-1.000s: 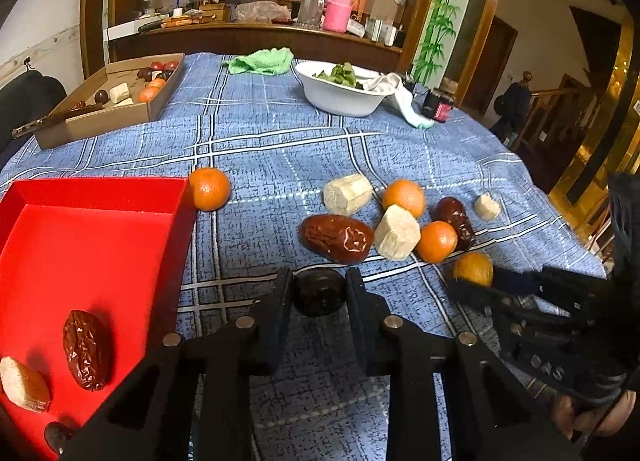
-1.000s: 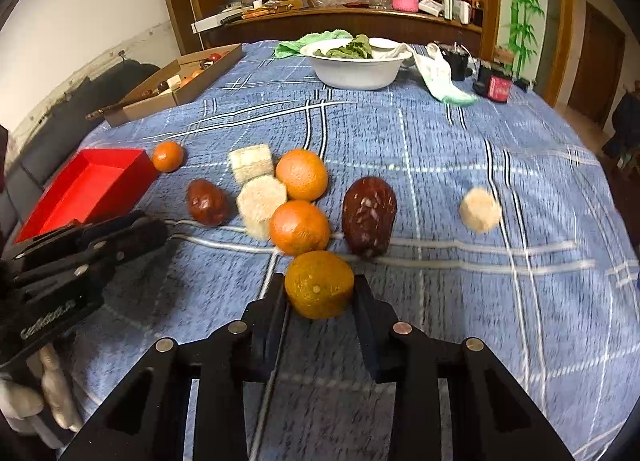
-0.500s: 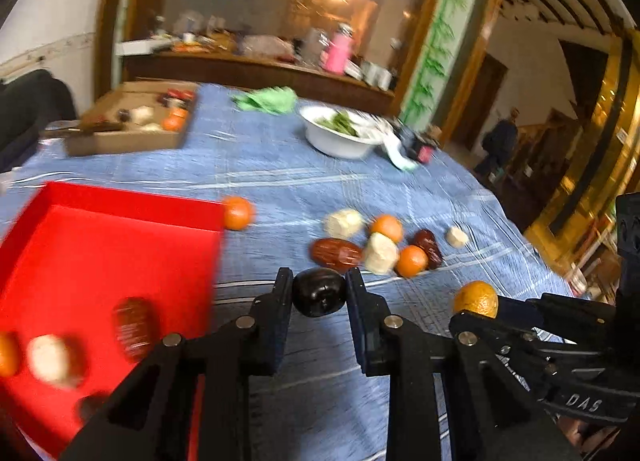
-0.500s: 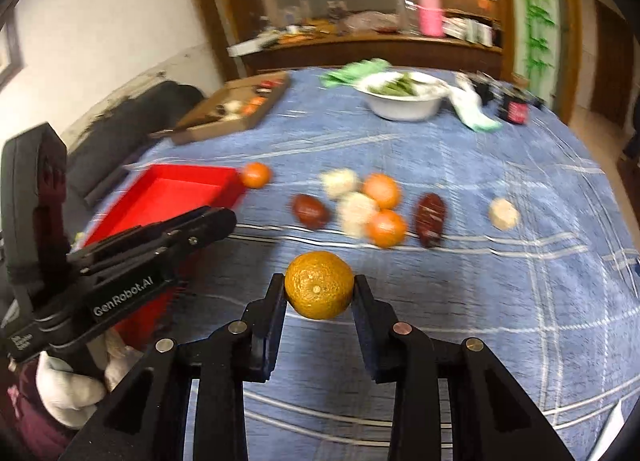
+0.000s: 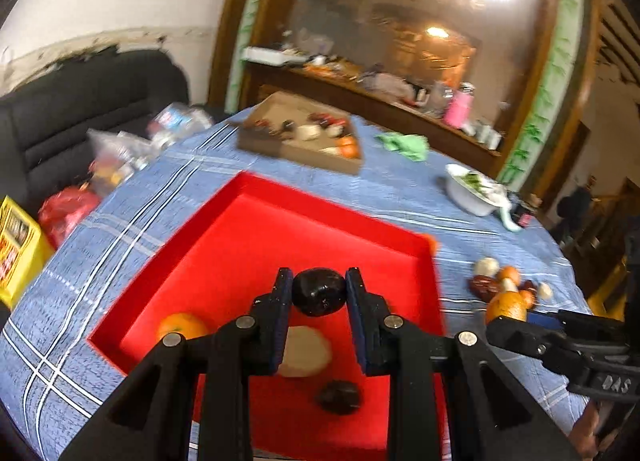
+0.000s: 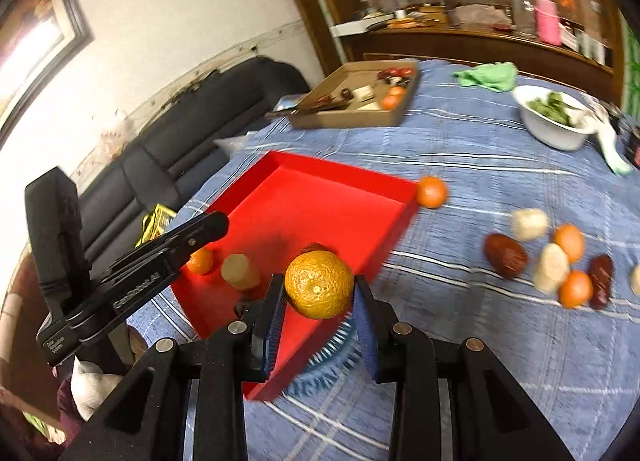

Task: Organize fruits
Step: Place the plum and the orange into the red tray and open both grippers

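While glossy, the dark fruit [image 5: 319, 291] looks round.

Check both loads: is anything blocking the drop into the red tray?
Nothing visible blocks it. The left gripper holds the dark fruit above the tray, over a pale piece. The right gripper holds the orange at the tray's near corner.

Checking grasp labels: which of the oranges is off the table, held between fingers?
The large orange, clamped in the right gripper beside the red tray; the others lie loose.
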The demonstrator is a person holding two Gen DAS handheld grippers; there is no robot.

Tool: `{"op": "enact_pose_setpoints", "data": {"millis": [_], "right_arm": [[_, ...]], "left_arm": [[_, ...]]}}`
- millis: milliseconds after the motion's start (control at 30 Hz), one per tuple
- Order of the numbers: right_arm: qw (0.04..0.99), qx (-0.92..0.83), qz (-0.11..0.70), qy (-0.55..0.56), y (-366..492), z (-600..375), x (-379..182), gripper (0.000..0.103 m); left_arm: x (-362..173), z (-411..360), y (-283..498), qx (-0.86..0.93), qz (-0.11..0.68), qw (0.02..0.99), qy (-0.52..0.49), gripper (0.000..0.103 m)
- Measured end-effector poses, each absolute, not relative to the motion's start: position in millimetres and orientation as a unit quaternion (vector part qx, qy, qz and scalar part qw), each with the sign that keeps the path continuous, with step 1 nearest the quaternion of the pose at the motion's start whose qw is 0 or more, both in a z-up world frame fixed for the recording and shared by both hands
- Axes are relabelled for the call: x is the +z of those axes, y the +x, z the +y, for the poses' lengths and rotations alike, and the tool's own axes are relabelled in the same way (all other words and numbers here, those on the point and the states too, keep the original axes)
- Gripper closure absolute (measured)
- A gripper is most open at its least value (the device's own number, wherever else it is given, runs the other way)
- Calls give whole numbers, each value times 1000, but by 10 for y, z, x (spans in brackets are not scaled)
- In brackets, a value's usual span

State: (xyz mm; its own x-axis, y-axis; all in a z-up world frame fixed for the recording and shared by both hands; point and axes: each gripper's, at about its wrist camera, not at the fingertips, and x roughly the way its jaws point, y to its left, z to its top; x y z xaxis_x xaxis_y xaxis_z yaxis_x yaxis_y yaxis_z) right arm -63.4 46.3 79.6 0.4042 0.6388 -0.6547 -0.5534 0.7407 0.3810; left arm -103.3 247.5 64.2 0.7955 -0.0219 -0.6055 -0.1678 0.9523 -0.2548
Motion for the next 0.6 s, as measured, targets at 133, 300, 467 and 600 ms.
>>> {"op": "enact_pose_setpoints", "data": {"millis": [133, 300, 467, 600], "right_arm": [[835, 359, 417, 13, -557, 788, 712, 67], [823, 365, 435, -5, -489, 1044, 550, 67], [812, 376, 447, -12, -469, 1223, 426, 65], [818, 372, 439, -20, -433, 1320, 440, 61]], "left_arm": [[490, 2640, -963, 58, 338, 924, -171, 77], [367, 2765, -945, 67, 352, 915, -184, 77], [360, 2852, -1005, 73, 344, 913, -208, 75], [375, 2899, -1107, 73, 335, 911, -228, 51]]}}
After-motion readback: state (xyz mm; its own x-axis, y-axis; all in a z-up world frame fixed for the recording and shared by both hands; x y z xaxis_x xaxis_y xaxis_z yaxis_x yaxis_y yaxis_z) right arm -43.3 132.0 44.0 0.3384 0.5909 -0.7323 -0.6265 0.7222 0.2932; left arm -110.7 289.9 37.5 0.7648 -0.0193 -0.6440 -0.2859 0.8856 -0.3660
